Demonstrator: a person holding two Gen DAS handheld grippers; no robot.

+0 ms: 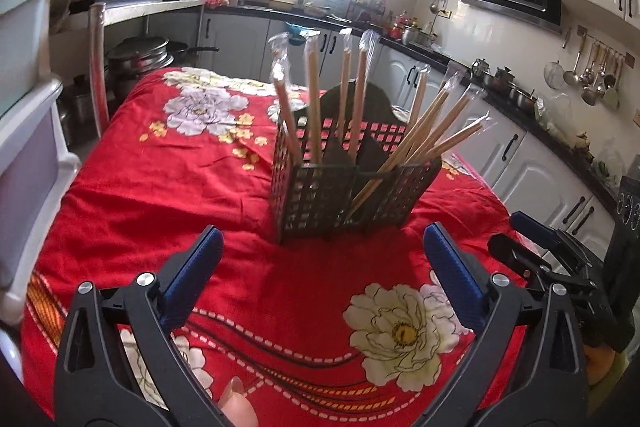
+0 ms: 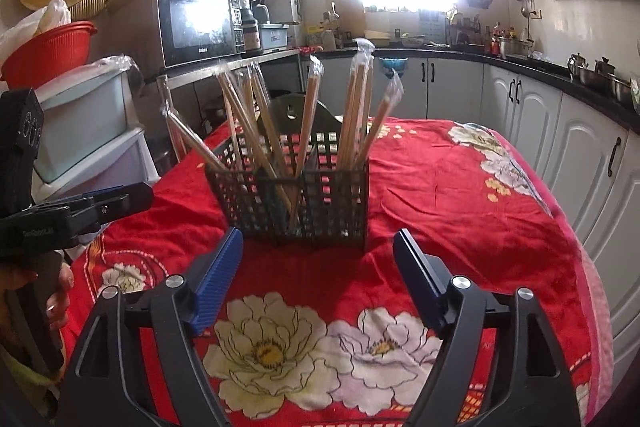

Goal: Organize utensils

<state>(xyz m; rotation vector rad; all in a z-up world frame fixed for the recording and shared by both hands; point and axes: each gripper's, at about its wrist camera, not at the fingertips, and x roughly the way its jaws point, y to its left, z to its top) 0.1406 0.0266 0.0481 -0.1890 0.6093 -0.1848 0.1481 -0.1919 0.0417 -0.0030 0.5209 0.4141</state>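
Black plastic formed the caddy (image 1: 352, 187), a grid-walled holder standing upright on the red floral cloth (image 1: 160, 163) near the table's middle. Inner dividers split it into compartments. Wrapped chopsticks (image 1: 314, 99) stood in it: in the left wrist view, about 4 rose nearly upright from the left compartments, and a further bundle (image 1: 432, 131) leaned out over the right rim. The exact count could not be told. In the right wrist view the same caddy (image 2: 296, 203) held sticks fanning both ways (image 2: 308, 115), with 1 leaning far out over its left rim.

Left gripper (image 1: 322, 251) hovered over the cloth just short of the caddy, its blue pads (image 1: 196, 267) wide apart and holding nothing. Right gripper (image 2: 318, 259) stood likewise, pads (image 2: 218, 279) spread and bare, the caddy just ahead of them. Each gripper showed at the edge of the other's view, at the caddy's near side.

Bare cloth lay all around the caddy, with the widest stretch in front of it and to its right in the right wrist view. White cabinets (image 2: 532, 131) ran close along the table's right edge. Stacked plastic bins (image 1: 24, 131) stood near its left edge.
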